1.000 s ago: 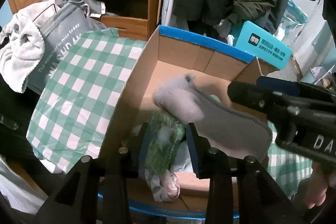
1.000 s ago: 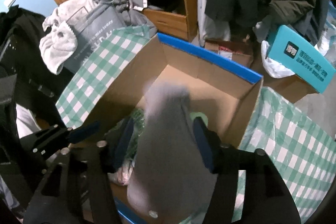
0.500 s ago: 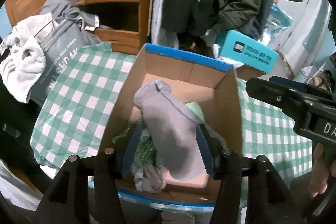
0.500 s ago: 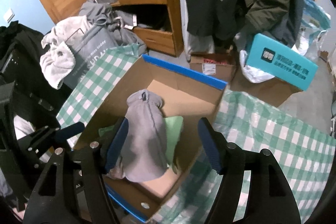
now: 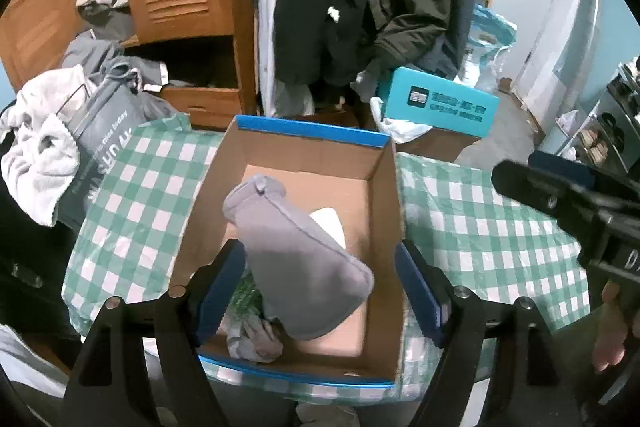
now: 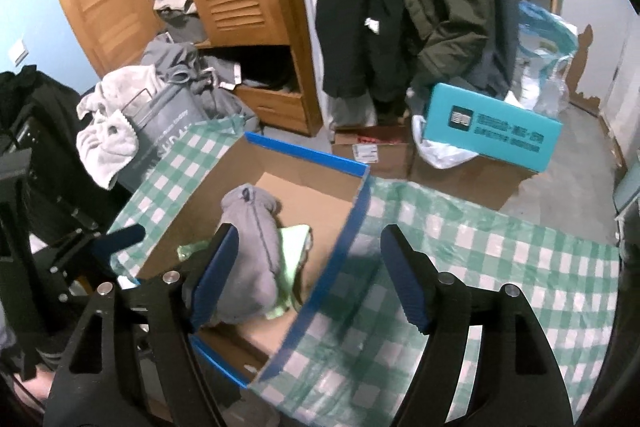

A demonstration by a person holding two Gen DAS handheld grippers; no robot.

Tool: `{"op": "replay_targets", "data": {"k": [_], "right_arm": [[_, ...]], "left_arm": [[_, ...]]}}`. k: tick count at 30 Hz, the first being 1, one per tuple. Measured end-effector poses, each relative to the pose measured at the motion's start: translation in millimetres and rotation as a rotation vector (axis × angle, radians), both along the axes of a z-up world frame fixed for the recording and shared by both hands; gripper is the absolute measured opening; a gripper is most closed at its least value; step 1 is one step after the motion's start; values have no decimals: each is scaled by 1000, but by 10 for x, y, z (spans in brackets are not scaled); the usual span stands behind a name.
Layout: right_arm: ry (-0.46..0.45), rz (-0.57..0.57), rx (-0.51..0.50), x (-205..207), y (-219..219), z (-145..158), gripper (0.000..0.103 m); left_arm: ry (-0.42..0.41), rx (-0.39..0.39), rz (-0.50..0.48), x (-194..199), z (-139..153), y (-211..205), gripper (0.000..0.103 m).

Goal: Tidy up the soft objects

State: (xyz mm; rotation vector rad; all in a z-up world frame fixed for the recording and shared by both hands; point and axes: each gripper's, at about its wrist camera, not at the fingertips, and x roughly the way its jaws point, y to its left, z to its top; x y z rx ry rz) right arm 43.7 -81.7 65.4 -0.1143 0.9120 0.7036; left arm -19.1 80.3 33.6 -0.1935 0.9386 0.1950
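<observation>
A cardboard box with a blue rim [image 5: 304, 131] [image 6: 308, 155] stands on the green checked tablecloth [image 5: 132, 203] [image 6: 460, 239]. In it lie a grey soft item [image 5: 296, 259] [image 6: 250, 251], a pale green cloth [image 6: 294, 247] and a green patterned cloth [image 5: 244, 297]. My left gripper [image 5: 318, 291] is open and empty, above the box's near end. My right gripper [image 6: 308, 275] is open and empty, above the box's right wall. The right gripper also shows at the right of the left wrist view [image 5: 568, 195].
A grey bag [image 5: 100, 143] with a white towel [image 5: 36, 155] sits left of the table. A wooden wardrobe [image 6: 240, 11] and hanging coats [image 6: 420, 7] stand behind. A teal box [image 6: 492, 127] rests on cartons on the floor.
The right gripper let go of the grey item into the box, and the left opened off the green patterned cloth. Both pulled back and up; the right moved right.
</observation>
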Motion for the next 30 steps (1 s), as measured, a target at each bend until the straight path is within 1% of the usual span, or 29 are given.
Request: {"op": "replay_targets", "data": {"k": [8, 13, 15, 18, 23, 30], "right_arm": [[-19, -43, -11, -86, -379, -27, 73], [-18, -67, 7, -109, -567, -13, 73], [-22, -72, 13, -123, -597, -5, 73], [-36, -78, 9, -143, -652, -2, 73], [-32, -85, 6, -138, -695, -53, 73], [-27, -88, -15, -122, -718, -121, 73]], "left_arm": [[-10, 48, -25, 19, 100, -246, 81], [-29, 41, -35, 9, 166, -318, 81], [-34, 38, -36, 10, 184, -340, 82], [-48, 38, -37, 10, 202, -355, 90], [-60, 57, -44, 27, 232, -444, 90], [-46, 73, -55, 50, 202, -505, 90]]}}
